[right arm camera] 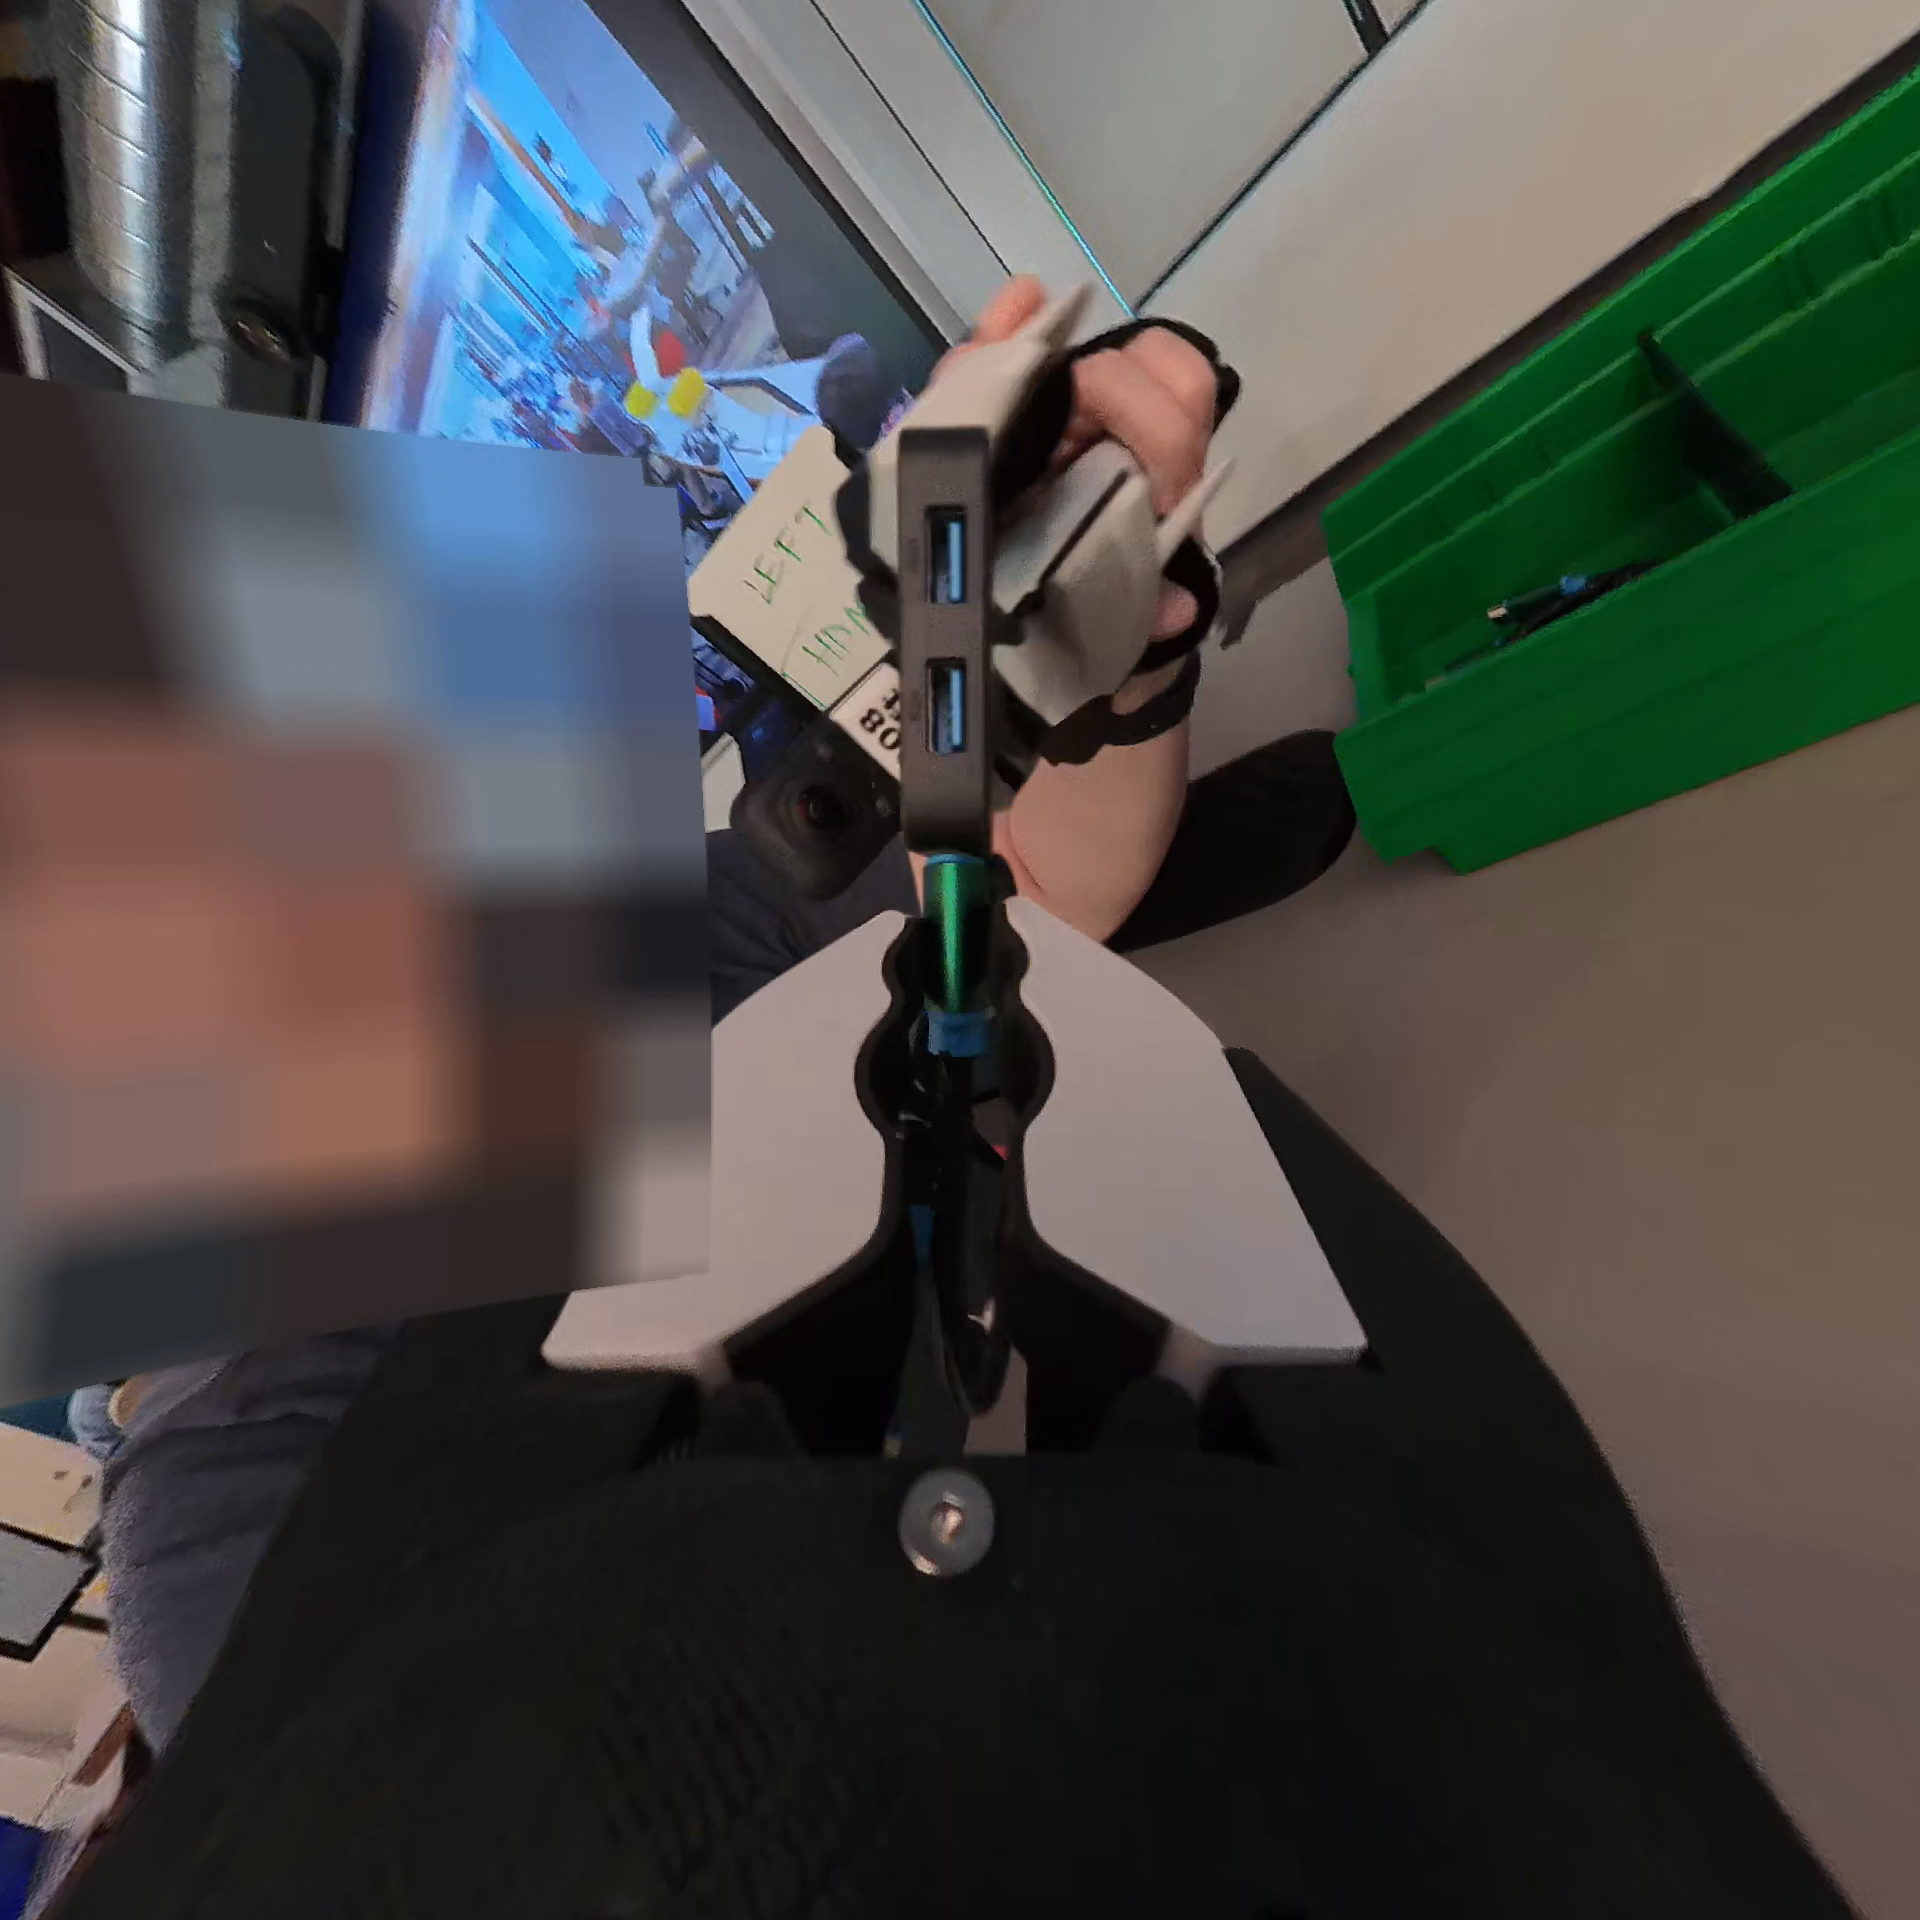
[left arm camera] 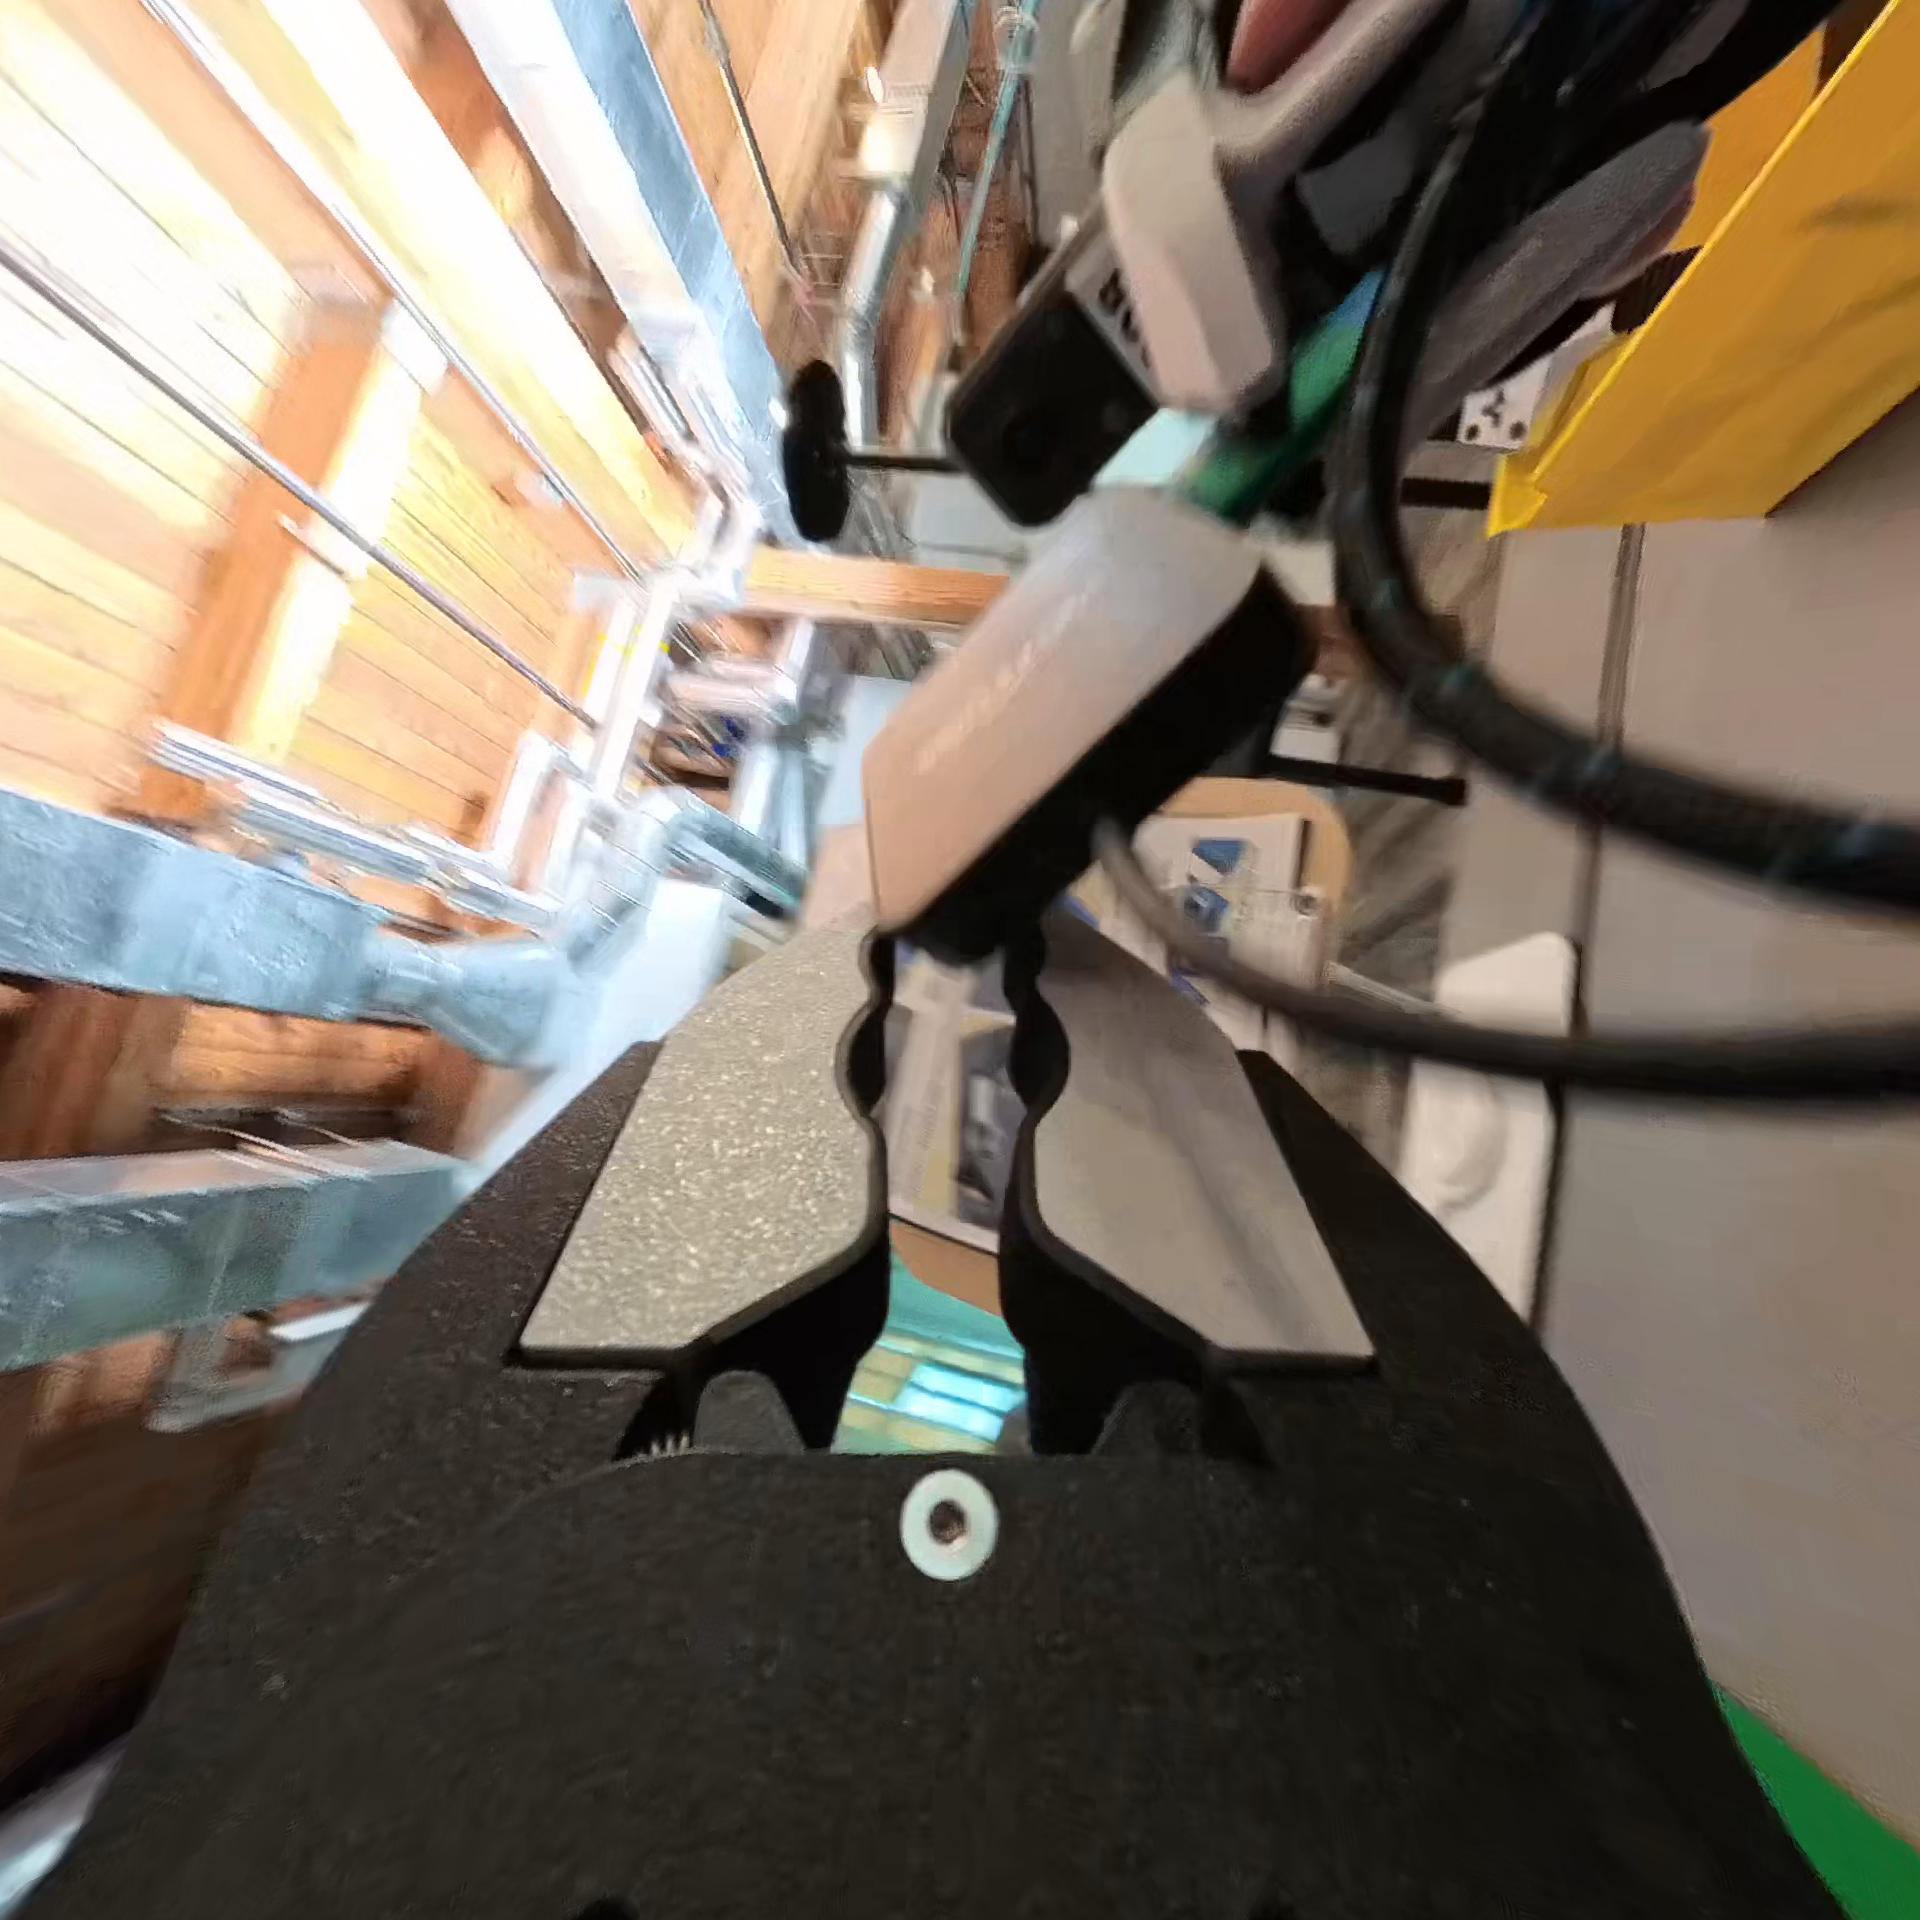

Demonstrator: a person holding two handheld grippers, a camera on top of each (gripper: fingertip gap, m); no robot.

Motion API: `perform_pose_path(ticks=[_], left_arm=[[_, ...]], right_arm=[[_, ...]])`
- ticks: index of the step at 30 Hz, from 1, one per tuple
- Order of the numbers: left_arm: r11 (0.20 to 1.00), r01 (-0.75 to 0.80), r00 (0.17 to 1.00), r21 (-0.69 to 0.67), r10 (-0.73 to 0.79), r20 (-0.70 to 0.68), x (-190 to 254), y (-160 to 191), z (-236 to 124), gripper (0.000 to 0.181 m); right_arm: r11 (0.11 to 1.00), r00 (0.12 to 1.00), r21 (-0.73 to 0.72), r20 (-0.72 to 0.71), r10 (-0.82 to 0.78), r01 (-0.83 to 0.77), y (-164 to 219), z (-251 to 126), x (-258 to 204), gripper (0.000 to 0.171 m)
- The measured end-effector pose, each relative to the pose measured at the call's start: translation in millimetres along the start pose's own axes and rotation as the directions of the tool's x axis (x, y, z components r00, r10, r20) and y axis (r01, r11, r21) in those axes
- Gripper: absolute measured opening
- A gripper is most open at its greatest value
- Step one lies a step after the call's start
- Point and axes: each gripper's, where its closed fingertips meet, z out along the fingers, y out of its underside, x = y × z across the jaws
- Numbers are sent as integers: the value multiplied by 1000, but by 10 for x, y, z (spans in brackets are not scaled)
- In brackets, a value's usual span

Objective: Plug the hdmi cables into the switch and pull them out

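My left gripper (left arm camera: 951, 940) is shut on one end of the switch (left arm camera: 1039, 727), a flat grey and black box held up in the air. In the right wrist view the switch (right arm camera: 940, 644) stands upright and shows two blue ports on its side. My right gripper (right arm camera: 951, 925) is shut on a green HDMI plug (right arm camera: 948, 935). The plug's tip meets the lower end of the switch. In the left wrist view the green plug (left arm camera: 1262, 457) sits at the far end of the switch, and its black cable (left arm camera: 1558, 769) loops off to the right.
A green compartment bin (right arm camera: 1610, 623) with a cable in it stands on the grey table (right arm camera: 1558, 1143) at the right. A large screen (right arm camera: 582, 239) is behind. A second black cable (left arm camera: 1455, 1029) hangs across. A yellow box (left arm camera: 1714, 312) is at the upper right. There is about 8 cm between the tips of the two grippers.
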Motion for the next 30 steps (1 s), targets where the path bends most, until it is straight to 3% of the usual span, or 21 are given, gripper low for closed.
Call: perform_pose_path(ticks=[2, 3, 4, 5, 7, 8, 9, 10, 11, 13, 15, 17, 20, 24, 30], left_arm=[[979, 161, 983, -122, -170, -70, 21, 305, 34, 16], [940, 291, 946, -177, -311, -96, 37, 472, 43, 13], [857, 462, 858, -226, -497, -128, 74, 611, 45, 11], [717, 643, 704, -271, -692, -162, 117, 698, 46, 12], [310, 909, 220, -278, -924, -311, 81, 558, 7, 16], [83, 963, -37, -256, -901, -432, -58, 392, -55, 13], [-111, 963, -228, -245, -819, -527, -231, 288, -123, 7], [-221, 940, -331, -259, -767, -549, -308, 286, -141, 7], [-216, 932, -345, -292, -772, -534, -242, 298, -126, 10], [-115, 917, -301, -383, -829, -472, 30, 281, -58, 23], [-99, 862, -373, -498, -788, -490, 228, 80, -57, 44], [-89, 828, -424, -553, -744, -516, 350, -66, -60, 44], [-27, 793, -459, -608, -683, -569, 548, -233, -117, 17], [-40, 813, -440, -581, -695, -568, 569, -217, -53, 14], [-168, 851, -452, -498, -718, -530, 422, -19, 48, 14]], right_arm=[[999, 1000, 38, 12, 11, -11, -50, -91, 9, 12], [999, 1000, 51, 4, 16, -17, -65, -133, 35, 12], [998, 1000, 61, -3, 24, -24, -72, -166, 66, 12], [997, 999, 75, -8, 33, -32, -86, -193, 101, 12], [995, 999, 89, -8, 52, -51, -99, -216, 164, 12], [994, 998, 90, -20, 57, -55, -96, -220, 205, 12], [995, 997, 85, -39, 59, -56, -88, -220, 247, 12], [996, 997, 78, -56, 53, -49, -79, -218, 278, 12], [997, 996, 71, -74, 41, -36, -75, -213, 304, 12], [999, 992, 51, -124, 13, -6, -61, -196, 355, 12], [999, 987, 9, -159, -33, 35, -22, -168, 373, 12], [998, 981, -35, -183, -64, 58, 24, -147, 380, 12], [994, 966, -83, -242, -95, 77, 76, -144, 441, 12], [987, 936, -101, -319, -149, 123, 58, -206, 519, 14], [921, 823, -42, -435, -366, 388, -239, -482, 389, 23]])
